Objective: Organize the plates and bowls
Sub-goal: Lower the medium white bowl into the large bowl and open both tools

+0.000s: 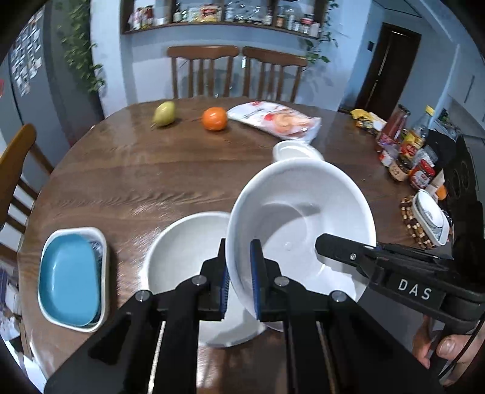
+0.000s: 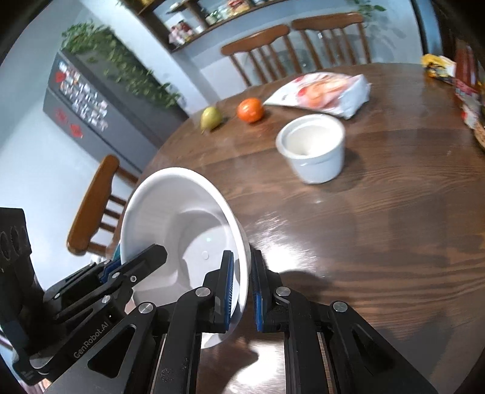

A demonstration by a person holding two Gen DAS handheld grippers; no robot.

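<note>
A tilted white bowl (image 1: 300,230) is held above the round wooden table (image 1: 121,181), its rim clamped on opposite sides by both grippers. The left gripper (image 1: 239,282) has its jaws closed on the near rim, one finger inside and one outside the wall. The right gripper (image 2: 242,288) grips the rim likewise on its own side. Directly below and to the left of the held bowl, a second white bowl (image 1: 185,251) rests on the table, empty. At the left edge of the table sits a white rectangular dish (image 1: 103,242) holding a blue plate (image 1: 69,278). Farther back stands a white ramekin (image 2: 315,151) with a smaller white cup nested inside. A pear (image 1: 164,113), an orange (image 1: 214,118) and a food packet (image 1: 279,119) lie at the far side. Jars and bottles (image 1: 406,145) crowd the right edge. Wooden chairs (image 1: 203,72) stand behind the table, below a wall shelf (image 1: 221,15) of groceries.
</note>
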